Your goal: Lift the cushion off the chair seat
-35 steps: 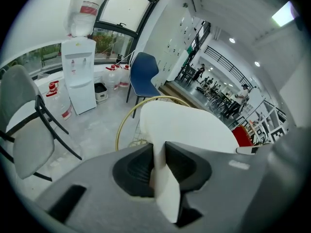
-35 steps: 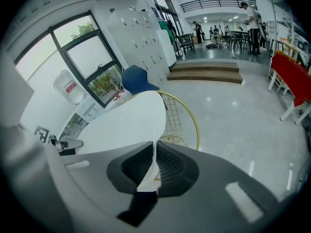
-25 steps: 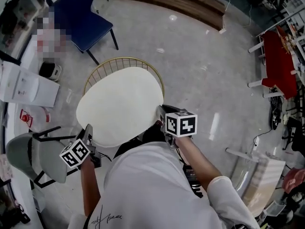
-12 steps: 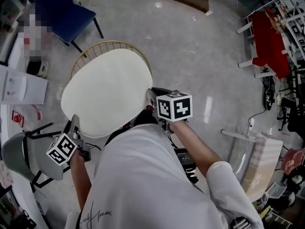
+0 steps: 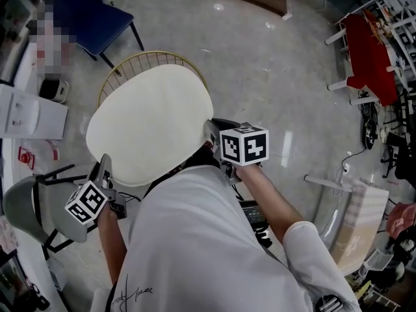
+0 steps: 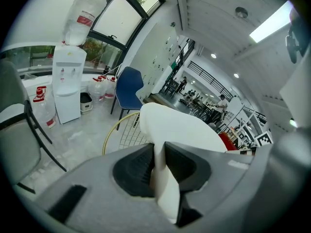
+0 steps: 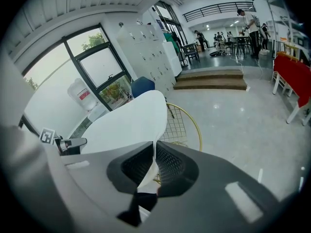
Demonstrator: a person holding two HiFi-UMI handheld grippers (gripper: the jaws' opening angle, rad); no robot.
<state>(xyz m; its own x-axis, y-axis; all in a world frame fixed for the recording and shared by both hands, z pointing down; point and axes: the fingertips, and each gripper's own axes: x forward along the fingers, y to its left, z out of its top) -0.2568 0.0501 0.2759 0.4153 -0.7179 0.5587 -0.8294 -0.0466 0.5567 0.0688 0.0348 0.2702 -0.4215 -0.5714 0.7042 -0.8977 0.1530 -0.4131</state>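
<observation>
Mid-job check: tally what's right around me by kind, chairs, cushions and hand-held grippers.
Chairs: 3 (gold wire chair, blue chair, grey chair)
Cushions: 1 (cream cushion)
Hand-held grippers: 2 (left hand-held gripper, right hand-held gripper)
Total: 6

— What's everything standing on?
— I see a glossy pale-grey floor (image 5: 273,77). A gold wire chair (image 5: 151,60) stands just beyond my left tongs (image 5: 103,169) and right tongs (image 5: 212,132), a dark-blue padded chair (image 5: 91,13) farther past it.
</observation>
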